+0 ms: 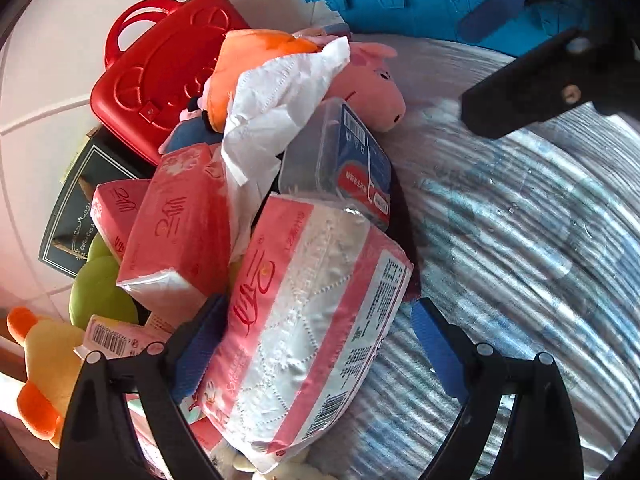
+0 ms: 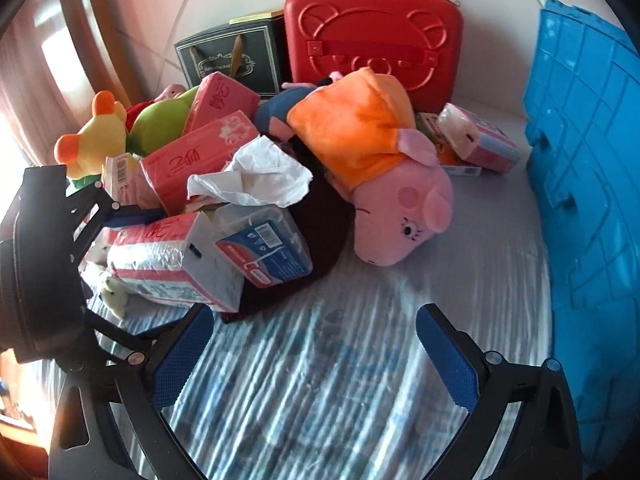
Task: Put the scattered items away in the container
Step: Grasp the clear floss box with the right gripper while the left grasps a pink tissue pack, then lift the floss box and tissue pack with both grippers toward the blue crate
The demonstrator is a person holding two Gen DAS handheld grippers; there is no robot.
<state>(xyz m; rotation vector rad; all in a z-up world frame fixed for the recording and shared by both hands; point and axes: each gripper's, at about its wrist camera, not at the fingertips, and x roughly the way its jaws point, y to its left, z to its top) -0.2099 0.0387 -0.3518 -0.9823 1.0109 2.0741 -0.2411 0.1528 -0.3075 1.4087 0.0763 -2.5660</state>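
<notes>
A heap of items lies on the striped surface: pink tissue packs, a clear plastic box [image 1: 340, 156] with a blue label, a loose white tissue [image 1: 276, 96] and a pink pig plush [image 2: 376, 176] in an orange dress. My left gripper [image 1: 316, 344] is open, its jaws either side of the nearest pink tissue pack [image 1: 308, 328], which also shows in the right wrist view [image 2: 160, 264]. My right gripper [image 2: 312, 352] is open and empty over bare surface in front of the heap. The dark fabric container [image 2: 320, 220] is mostly hidden under the items.
A red carry case [image 2: 376, 40] and a dark gift box [image 2: 228, 56] stand against the wall behind the heap. A blue plastic crate [image 2: 588, 160] stands on the right. A yellow-orange plush [image 2: 96, 136] and a green plush [image 2: 160, 124] lie at the left.
</notes>
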